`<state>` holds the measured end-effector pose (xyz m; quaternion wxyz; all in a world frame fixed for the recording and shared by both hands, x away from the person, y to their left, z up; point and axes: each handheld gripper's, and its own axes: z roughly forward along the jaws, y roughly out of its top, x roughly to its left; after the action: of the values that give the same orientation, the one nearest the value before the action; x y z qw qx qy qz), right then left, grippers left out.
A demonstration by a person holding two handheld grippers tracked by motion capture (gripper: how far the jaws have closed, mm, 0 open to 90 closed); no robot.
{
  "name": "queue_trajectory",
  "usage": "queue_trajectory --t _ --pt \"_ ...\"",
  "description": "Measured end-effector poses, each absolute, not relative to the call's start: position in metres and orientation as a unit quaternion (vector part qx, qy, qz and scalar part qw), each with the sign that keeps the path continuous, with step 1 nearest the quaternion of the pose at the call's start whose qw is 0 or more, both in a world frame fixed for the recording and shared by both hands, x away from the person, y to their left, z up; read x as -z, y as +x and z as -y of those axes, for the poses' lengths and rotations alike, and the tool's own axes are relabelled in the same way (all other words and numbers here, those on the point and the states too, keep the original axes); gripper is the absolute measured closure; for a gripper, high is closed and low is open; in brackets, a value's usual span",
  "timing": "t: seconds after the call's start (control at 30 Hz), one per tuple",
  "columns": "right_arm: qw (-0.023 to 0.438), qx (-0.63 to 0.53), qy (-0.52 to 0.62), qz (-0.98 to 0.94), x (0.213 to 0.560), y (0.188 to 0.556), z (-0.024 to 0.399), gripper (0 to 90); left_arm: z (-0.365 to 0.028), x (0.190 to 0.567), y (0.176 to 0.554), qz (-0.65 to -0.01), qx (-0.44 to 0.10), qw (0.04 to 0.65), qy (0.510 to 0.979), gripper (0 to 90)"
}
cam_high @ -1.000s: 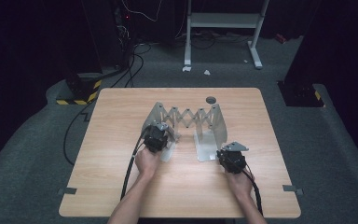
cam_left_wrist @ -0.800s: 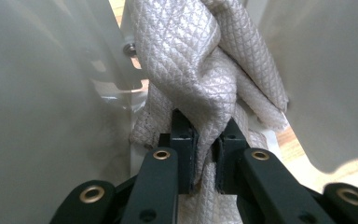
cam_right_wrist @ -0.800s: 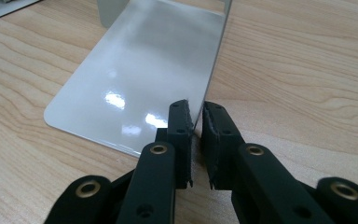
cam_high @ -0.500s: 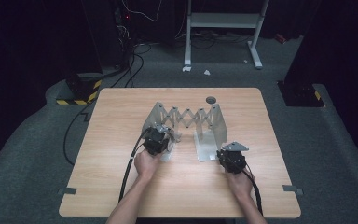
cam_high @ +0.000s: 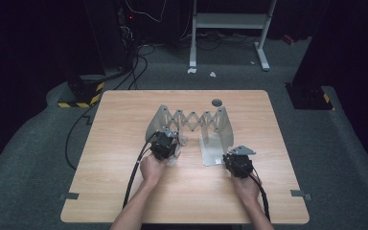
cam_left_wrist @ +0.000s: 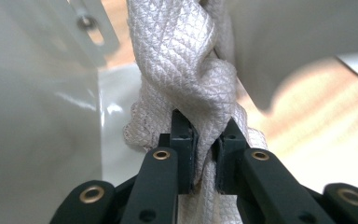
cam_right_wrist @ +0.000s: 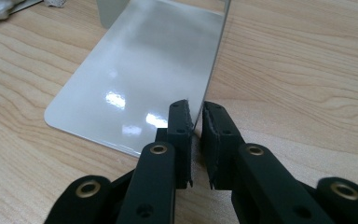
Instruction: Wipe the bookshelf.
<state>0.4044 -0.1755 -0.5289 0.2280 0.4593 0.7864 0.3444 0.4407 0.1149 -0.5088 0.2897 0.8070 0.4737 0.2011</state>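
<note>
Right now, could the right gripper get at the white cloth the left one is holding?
Probably not as things stand: the right gripper is shut on the metal rack's base plate, and the rack's upright panel stands between it and the white cloth, already pinched by the left gripper.

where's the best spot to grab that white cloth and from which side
Grip the white cloth at its bunched fold below the twist, coming from the table's near edge, as the left gripper does: there it is narrow enough for the jaws, and rack walls flank it.
</note>
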Motion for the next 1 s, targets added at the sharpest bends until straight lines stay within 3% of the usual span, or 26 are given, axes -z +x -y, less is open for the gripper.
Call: queue_trajectory --t 0.2,0.5,1.0 --pt "0.229 -0.344 0.459 -0.787 0.529 0.404 0.175 81.9 -0.123 0.510 0.419 -0.476 -0.192 0.305 0.802 80.7" --pt "0.228 -0.344 0.459 -0.786 0.529 0.404 0.175 81.9 -0.108 0.510 0.436 -0.473 -0.199 0.299 0.804 80.5" --pt "0.228 -0.344 0.459 -0.786 0.529 0.404 0.175 81.9 -0.133 0.514 0.395 -0.480 -0.209 0.312 0.793 80.4"
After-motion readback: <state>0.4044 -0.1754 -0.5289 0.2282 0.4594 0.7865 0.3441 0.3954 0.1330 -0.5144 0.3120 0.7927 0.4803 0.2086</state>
